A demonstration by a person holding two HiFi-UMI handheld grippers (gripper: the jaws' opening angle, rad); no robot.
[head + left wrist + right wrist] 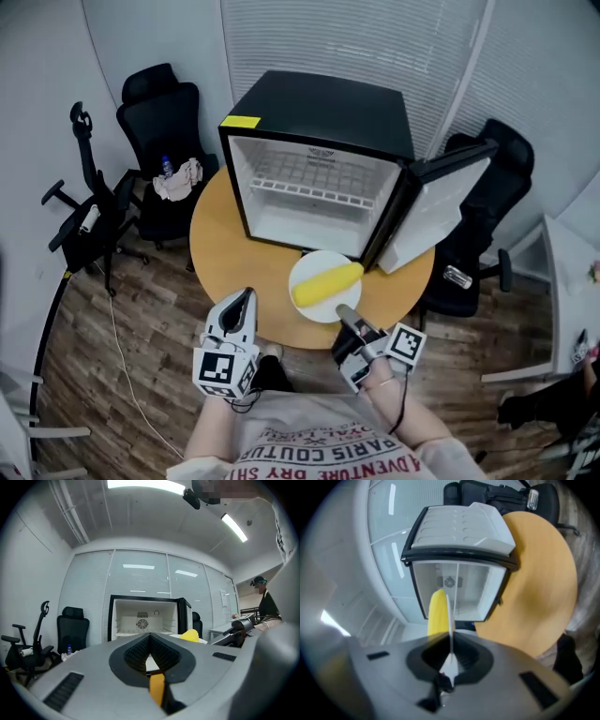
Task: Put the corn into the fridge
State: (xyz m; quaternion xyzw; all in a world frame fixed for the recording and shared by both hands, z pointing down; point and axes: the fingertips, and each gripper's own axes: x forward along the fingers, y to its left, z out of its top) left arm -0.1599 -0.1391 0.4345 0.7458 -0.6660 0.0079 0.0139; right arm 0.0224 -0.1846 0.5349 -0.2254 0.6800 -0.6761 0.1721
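A yellow corn cob lies on a white plate on the round wooden table, just in front of the black mini fridge. The fridge door hangs open to the right, and the white inside shows a wire shelf. My right gripper is shut on the plate's near rim. In the right gripper view the plate runs edge-on between the jaws, with the corn on its left. My left gripper is shut on nothing, left of the plate at the table's near edge.
Black office chairs stand to the left of the table, and one of them carries a cloth and a bottle. Another chair is behind the open door. A white desk is at the right, where a person stands.
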